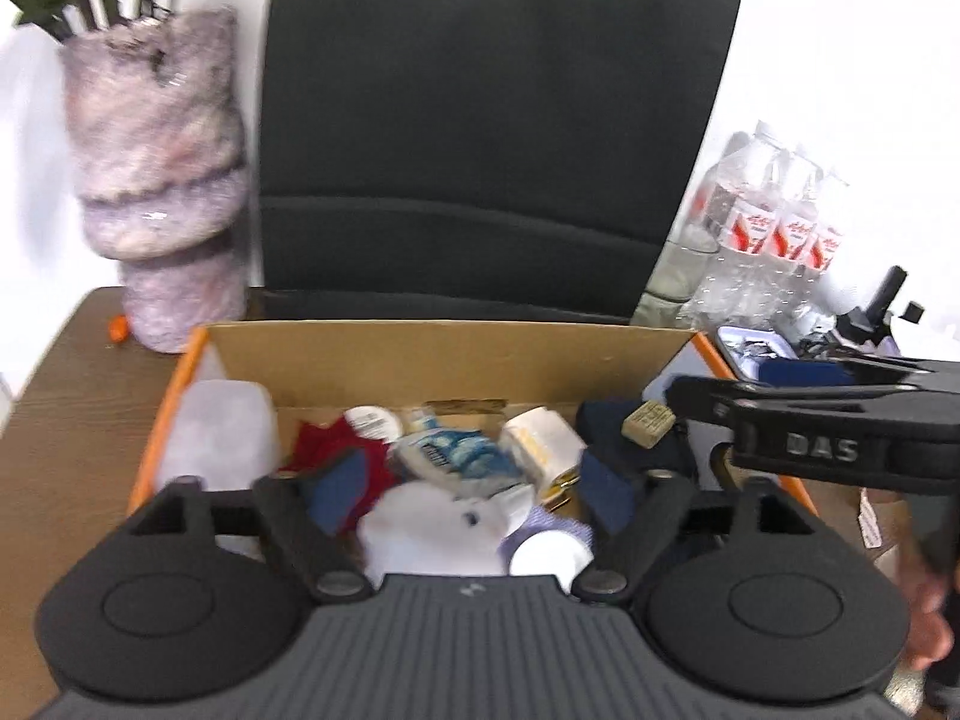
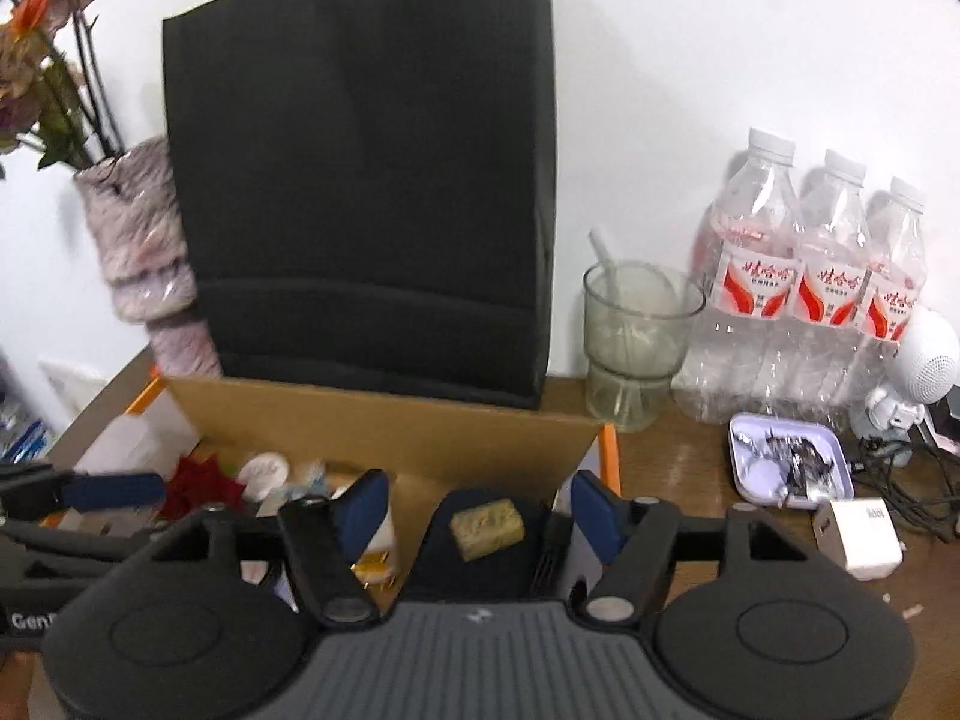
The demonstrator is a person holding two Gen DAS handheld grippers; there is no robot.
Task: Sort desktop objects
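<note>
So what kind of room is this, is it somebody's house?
Probably a home or office desk. A wooden tabletop holds three clear plastic water bottles, a white wall charger with tangled black cables, and a cardboard box of small clutter.

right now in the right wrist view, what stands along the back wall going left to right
furry pink vase with flowers → tall black paper bag → empty clear glass with a stirrer → three water bottles with red labels → small white round speaker
</note>
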